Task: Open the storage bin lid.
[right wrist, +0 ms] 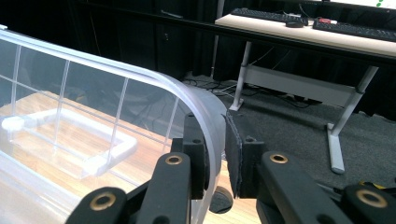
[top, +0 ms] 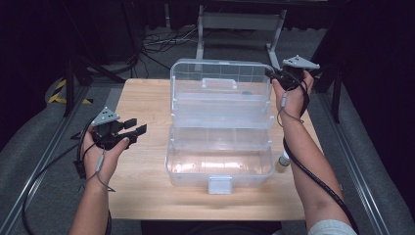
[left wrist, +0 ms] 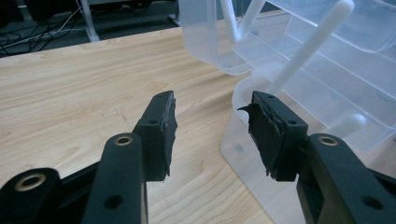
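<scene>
I have the right tool clamped on the top right corner of the lid of the clear plastic toolbox, its pads pinching the lid's curved edge from both sides as the right gripper view shows; the left tool hangs open and empty over the tabletop just left of the box, its jaws well apart with nothing between them; the box sits in the middle of the tabletop with its lid upright and its fold-out tray raised above the base; my main worry is that the grip sits on one corner only, so if I push or pull the lid from here the light box could twist, slide across the wood or tip back, since my left tool is not bracing it; the smooth rounded rim could also slip out of the pads, letting the lid drop on the tray; closing it unevenly might jam the white tray arms; as to contents, the base looks empty, the tray compartments look empty as far as I can see through the clear plastic, and a small cork-topped bottle-like thing stands outside by the right wall, near enough that a sliding box could knock it over
</scene>
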Action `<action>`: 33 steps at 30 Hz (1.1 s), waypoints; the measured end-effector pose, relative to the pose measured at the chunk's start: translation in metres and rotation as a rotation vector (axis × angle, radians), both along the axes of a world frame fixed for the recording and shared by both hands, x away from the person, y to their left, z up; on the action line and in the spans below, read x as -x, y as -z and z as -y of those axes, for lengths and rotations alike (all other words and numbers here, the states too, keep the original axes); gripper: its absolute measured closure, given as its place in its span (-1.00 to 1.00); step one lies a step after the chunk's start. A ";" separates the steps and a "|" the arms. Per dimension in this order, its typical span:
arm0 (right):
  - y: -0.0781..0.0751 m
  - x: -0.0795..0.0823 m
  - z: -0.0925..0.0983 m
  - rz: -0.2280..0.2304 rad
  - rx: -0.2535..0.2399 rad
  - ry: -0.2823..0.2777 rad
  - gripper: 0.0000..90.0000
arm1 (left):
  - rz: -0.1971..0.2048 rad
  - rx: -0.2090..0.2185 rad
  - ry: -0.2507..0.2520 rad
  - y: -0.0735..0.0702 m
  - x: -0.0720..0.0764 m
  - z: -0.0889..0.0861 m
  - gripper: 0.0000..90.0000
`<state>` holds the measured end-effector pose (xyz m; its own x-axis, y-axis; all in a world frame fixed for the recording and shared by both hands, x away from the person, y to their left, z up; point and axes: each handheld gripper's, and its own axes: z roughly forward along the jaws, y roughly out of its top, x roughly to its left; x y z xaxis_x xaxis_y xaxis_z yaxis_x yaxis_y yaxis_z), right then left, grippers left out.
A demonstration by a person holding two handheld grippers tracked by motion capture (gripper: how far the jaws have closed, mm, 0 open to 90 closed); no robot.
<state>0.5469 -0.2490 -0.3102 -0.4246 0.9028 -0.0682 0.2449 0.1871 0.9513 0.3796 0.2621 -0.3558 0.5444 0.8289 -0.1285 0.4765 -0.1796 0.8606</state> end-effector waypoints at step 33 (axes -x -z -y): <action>0.011 -0.032 -0.002 -0.078 0.054 -0.023 0.82 | -0.014 -0.010 -0.011 0.005 -0.002 -0.004 0.15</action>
